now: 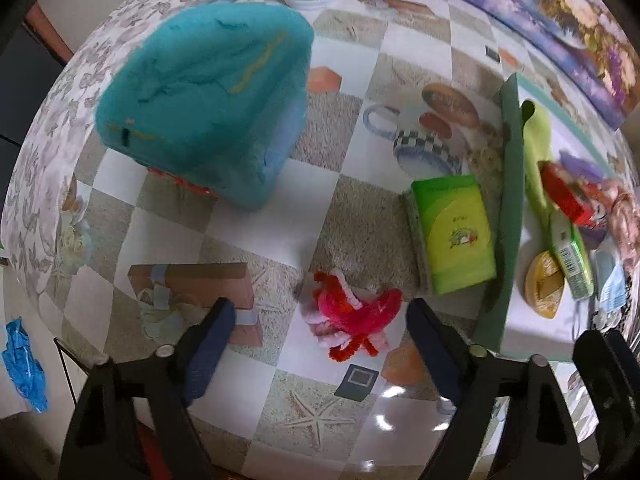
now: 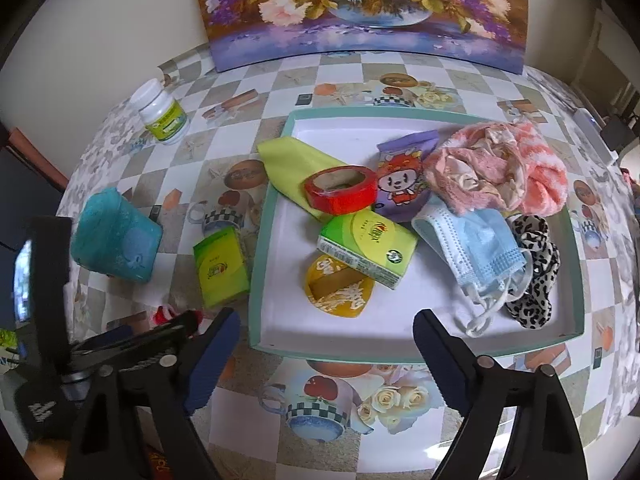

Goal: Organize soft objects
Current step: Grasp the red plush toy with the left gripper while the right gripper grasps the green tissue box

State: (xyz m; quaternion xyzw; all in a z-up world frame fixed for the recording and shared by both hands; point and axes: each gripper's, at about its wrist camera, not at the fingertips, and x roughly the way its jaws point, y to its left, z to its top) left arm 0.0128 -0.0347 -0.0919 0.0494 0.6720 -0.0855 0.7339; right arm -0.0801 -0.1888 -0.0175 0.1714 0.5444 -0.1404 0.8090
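A tangle of pink and red fuzzy wire [image 1: 348, 318] lies on the checked tablecloth, between the fingers of my left gripper [image 1: 322, 332]. The jaws stand open around it and the pads do not press on it. My right gripper [image 2: 326, 336] is open and empty above the near rim of the teal tray [image 2: 256, 264]. In the tray lie a pink fuzzy cloth [image 2: 496, 168], a blue face mask [image 2: 476, 248], a leopard scrunchie [image 2: 536, 272], a red tape roll [image 2: 340, 188] and a yellow-green cloth [image 2: 288, 160]. A teal soft block [image 1: 200, 100] stands left of the tray.
A green tissue pack [image 1: 452, 236] lies beside the tray wall [image 1: 508, 200]; another [image 2: 368, 248] is inside it with a purple snack packet [image 2: 404, 176] and a yellow packet [image 2: 340, 288]. A white bottle [image 2: 164, 116] and a flower painting [image 2: 360, 12] stand at the back.
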